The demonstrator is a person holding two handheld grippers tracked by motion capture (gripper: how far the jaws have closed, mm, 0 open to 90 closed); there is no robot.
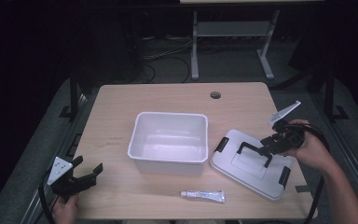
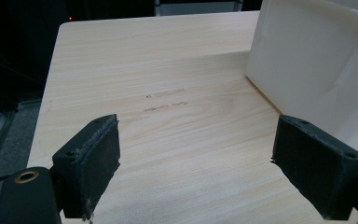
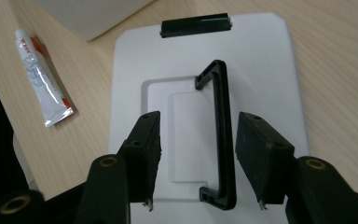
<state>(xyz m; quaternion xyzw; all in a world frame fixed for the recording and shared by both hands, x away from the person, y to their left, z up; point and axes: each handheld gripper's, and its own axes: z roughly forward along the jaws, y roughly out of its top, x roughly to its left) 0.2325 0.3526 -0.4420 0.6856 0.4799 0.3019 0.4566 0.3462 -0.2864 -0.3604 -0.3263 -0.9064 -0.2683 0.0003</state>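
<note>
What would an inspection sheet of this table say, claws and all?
Surface: light wooden table, faint marks, round hole near the far edge.
Job's things: white lid lying flat beside the empty white bin; its black handle stands up.
Clutter: small tube near the front edge.
Claws: right claw open, jaws either side of the handle, not pressing; left claw open over bare wood.
Cables: one trails from each claw; more on the floor behind.
Surroundings: dark room, grey table legs beyond.
</note>
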